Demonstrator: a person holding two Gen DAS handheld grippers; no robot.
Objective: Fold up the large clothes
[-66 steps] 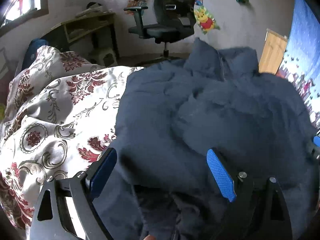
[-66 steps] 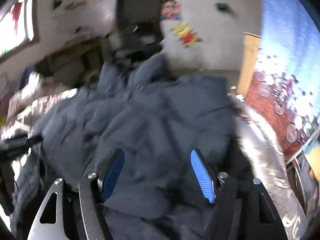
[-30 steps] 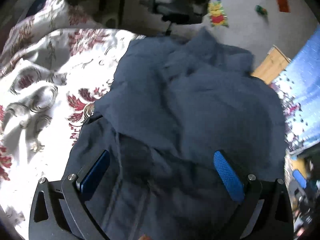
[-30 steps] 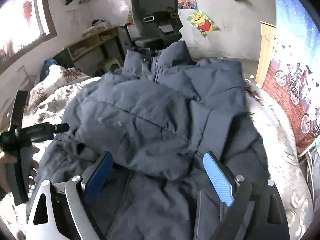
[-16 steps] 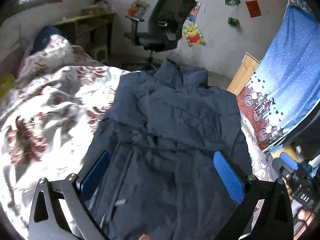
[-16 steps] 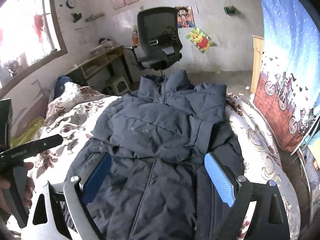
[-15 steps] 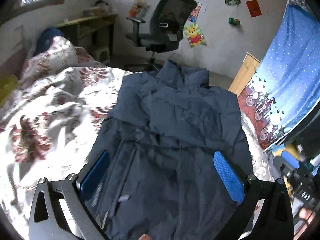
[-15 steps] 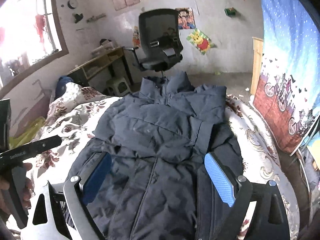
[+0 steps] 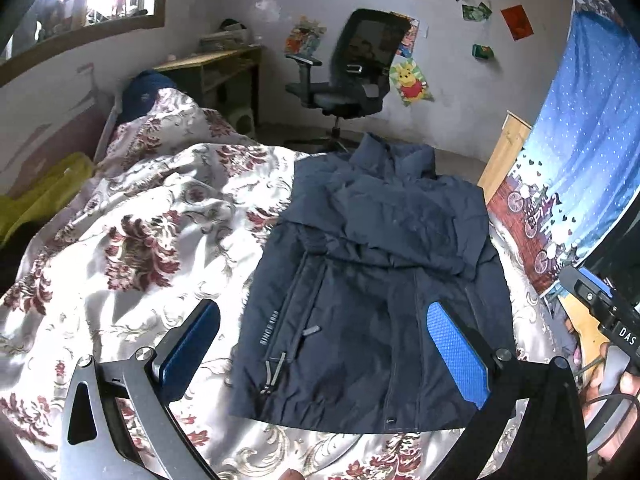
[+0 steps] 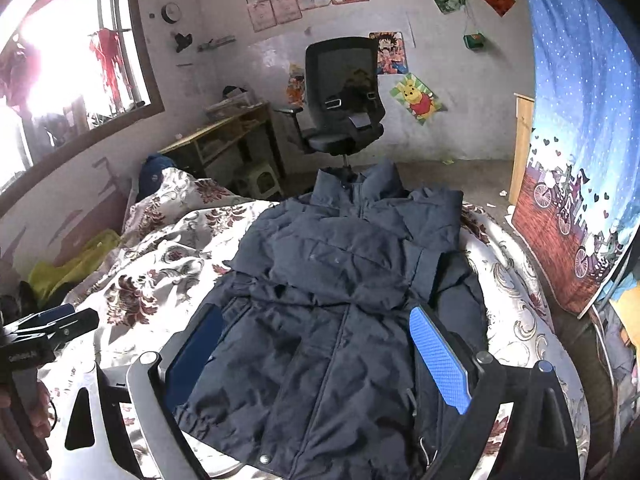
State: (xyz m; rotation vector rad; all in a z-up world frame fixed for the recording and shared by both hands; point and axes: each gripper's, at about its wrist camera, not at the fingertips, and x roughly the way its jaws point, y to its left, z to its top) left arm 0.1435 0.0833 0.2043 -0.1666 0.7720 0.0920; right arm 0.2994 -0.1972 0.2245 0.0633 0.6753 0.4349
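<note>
Left wrist view: pulled back and up from two seconds ago, when dark fabric filled the frame. Left gripper (image 9: 320,344) spread wide, holding nothing, above the navy padded jacket (image 9: 372,300), now flat on the floral bedspread (image 9: 132,248), sleeves folded across the chest. Probably a check before the next fold.

Right wrist view: right gripper (image 10: 316,352) likewise released and empty. Quilted, puffy, matte cloth ahead between the jaws; collar farthest, snap hem nearest.

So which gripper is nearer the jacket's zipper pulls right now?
Left, as far as I can judge. The left gripper hovers open with the dangling zipper pulls between its fingers' view. The right gripper hovers open over the jacket nearer its right edge.
</note>
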